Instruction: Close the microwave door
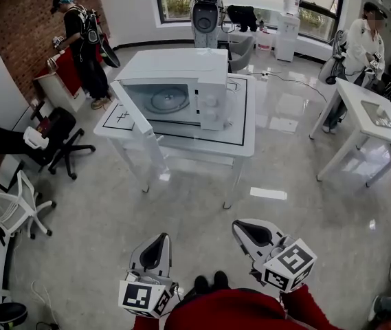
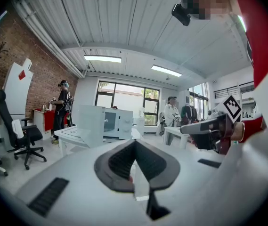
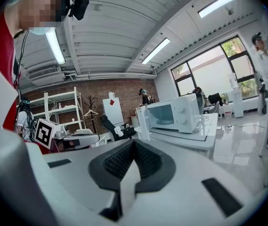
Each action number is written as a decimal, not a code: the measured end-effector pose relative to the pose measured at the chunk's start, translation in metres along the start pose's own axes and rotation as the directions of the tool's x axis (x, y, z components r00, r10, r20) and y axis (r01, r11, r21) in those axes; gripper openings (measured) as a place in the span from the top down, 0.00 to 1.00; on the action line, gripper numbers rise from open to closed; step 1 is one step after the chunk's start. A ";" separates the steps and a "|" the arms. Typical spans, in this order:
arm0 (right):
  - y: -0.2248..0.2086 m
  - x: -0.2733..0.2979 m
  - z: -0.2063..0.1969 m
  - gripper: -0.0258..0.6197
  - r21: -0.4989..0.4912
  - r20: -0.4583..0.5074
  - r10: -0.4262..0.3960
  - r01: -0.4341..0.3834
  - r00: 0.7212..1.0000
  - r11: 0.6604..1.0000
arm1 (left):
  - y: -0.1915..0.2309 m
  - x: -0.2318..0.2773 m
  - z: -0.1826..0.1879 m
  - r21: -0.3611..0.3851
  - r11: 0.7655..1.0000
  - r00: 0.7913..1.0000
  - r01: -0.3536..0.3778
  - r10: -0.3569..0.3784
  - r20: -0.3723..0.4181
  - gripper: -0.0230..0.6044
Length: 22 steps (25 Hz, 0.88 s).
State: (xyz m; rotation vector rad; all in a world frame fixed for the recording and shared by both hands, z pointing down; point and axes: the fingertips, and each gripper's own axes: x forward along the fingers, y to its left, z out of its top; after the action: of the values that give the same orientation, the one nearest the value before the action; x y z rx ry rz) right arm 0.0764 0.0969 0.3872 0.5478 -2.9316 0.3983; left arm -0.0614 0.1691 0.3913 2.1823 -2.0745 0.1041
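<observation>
The white microwave (image 1: 181, 91) stands on a white table (image 1: 240, 139) across the floor, well ahead of both grippers. Its door (image 1: 137, 119) hangs open, swung out toward the left front, and the glass turntable shows inside. My left gripper (image 1: 155, 243) and right gripper (image 1: 244, 227) are held low, close to my body, and point toward the table. Both are shut with nothing between the jaws. The left gripper view has the microwave (image 2: 117, 122) and its open door (image 2: 90, 125) beyond the shut left gripper (image 2: 134, 147). In the right gripper view the microwave (image 3: 176, 113) lies beyond the shut right gripper (image 3: 134, 147).
A stretch of shiny floor lies between me and the table. A black office chair (image 1: 61, 139) and a white chair (image 1: 13, 208) stand at the left. A second white table (image 1: 363, 112) is at the right. One person (image 1: 82, 40) stands back left, another (image 1: 363, 43) back right.
</observation>
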 end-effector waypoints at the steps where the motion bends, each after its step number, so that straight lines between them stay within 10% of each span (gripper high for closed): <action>1: -0.001 -0.001 -0.001 0.94 0.001 -0.002 0.000 0.000 1.000 1.000 | -0.001 0.000 0.000 0.000 1.000 1.000 -0.001 0.001 -0.001 0.95; 22: -0.028 -0.022 0.002 0.94 -0.026 0.011 0.030 -0.030 0.999 0.999 | -0.027 0.011 0.007 0.007 0.998 0.998 -0.066 0.066 0.023 0.95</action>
State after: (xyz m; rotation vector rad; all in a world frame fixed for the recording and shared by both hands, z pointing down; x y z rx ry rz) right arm 0.1071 0.0786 0.3880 0.5047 -2.9543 0.3618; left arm -0.0343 0.1590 0.3850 2.1299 -2.1622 0.0946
